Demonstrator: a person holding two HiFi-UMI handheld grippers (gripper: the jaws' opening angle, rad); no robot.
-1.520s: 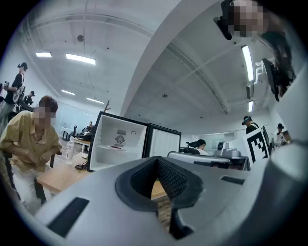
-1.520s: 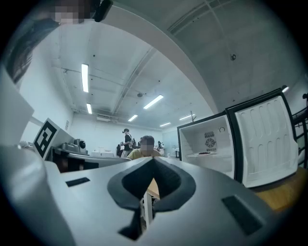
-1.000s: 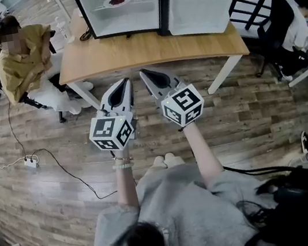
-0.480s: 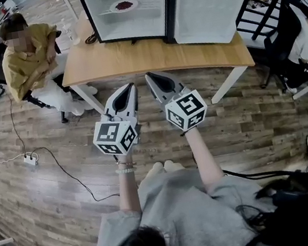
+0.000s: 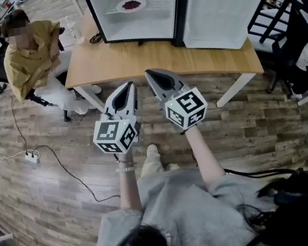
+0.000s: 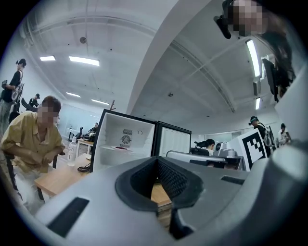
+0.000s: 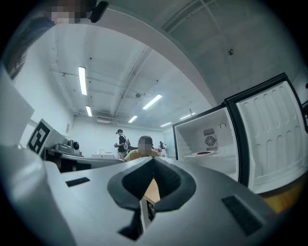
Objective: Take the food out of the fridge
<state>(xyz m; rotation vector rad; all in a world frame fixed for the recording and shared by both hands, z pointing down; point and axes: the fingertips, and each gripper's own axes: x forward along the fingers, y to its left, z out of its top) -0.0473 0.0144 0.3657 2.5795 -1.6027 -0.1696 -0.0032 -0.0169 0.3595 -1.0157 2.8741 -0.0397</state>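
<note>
So both arms are stretched straight out in front of the person, side by side, each holding its tool about level and pointed at the fridge. The left hand-held gripper is clenched with nothing between its jaws, and the right hand-held gripper is clamped tight on nothing too. Their tips sit near each other, just short of the tabletop edge, over the wood floor. The food, something dark red on a white plate, sits on the shelf inside the fridge, whose door hangs wide open to the right. As for writing, it's only the black-and-white square markers on the left cube and the right cube; the little label by the round vent on the fridge's back wall is too small to read.
</note>
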